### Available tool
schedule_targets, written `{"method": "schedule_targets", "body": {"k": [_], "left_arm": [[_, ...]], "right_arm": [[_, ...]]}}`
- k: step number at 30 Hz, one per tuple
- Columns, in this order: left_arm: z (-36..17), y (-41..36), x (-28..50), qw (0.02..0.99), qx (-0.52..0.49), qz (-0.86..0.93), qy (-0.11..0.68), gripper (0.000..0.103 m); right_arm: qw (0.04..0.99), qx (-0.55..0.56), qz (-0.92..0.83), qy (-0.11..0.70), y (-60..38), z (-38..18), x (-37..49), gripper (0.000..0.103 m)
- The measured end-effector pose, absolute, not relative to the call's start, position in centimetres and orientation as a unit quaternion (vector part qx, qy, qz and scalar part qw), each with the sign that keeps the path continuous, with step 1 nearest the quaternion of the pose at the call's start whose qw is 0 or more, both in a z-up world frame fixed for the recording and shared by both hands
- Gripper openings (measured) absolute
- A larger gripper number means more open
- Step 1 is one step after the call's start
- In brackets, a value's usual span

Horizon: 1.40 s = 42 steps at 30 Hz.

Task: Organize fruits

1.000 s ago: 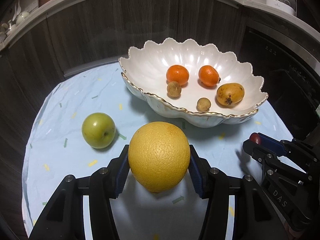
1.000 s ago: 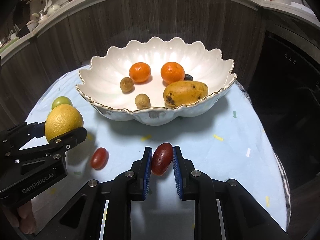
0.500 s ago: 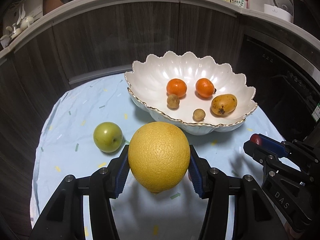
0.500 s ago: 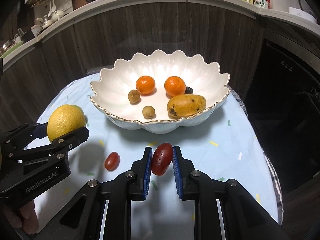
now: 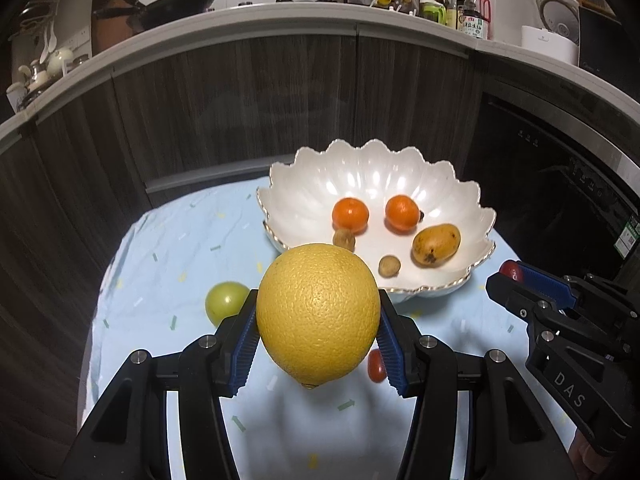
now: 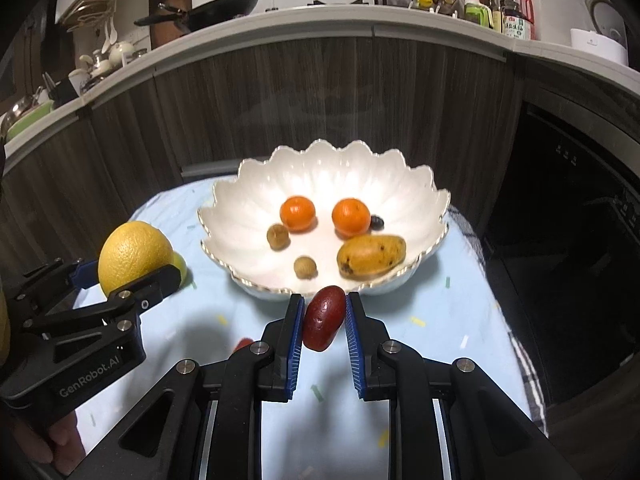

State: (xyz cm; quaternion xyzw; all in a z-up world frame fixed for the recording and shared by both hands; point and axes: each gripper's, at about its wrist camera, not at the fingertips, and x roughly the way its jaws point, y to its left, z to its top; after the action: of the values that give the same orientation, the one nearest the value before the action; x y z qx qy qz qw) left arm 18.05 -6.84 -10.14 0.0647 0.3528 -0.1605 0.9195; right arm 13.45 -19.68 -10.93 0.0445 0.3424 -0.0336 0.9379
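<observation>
My left gripper is shut on a large yellow citrus fruit and holds it above the tablecloth, short of the white scalloped bowl. My right gripper is shut on a dark red oval fruit, raised in front of the bowl. The bowl holds two tangerines, a yellow mango, two small brown fruits and a dark berry. A green apple and a small red tomato lie on the cloth.
The round table has a light blue cloth. Dark wooden cabinet fronts curve behind it, with a dark appliance at the right. The counter above carries a wok and bottles.
Both grippers have risen with their fruits, so the table and bowl look farther and lower. The tomato now sits behind my left gripper's right finger. Grips are unchanged.
</observation>
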Motion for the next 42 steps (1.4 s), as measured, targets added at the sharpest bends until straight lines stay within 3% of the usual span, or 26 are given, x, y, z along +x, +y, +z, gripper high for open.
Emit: {"method": "schedule_targets", "body": {"k": [22,42], "left_arm": [[-5.4,-9.6,21.4,0.929,0.076,-0.171,0.318,0.053],[-7.2,-11.0,27.2,0.924,0.073,-0.172,0.334,0.053]], "right_arm": [[0.953,0.042,-0.051,0.294,-23.0,-6.0,16.9,0.022],[0.947,0.040,-0.063,0.312,-25.5,-7.6,22.7,0.022]]}}
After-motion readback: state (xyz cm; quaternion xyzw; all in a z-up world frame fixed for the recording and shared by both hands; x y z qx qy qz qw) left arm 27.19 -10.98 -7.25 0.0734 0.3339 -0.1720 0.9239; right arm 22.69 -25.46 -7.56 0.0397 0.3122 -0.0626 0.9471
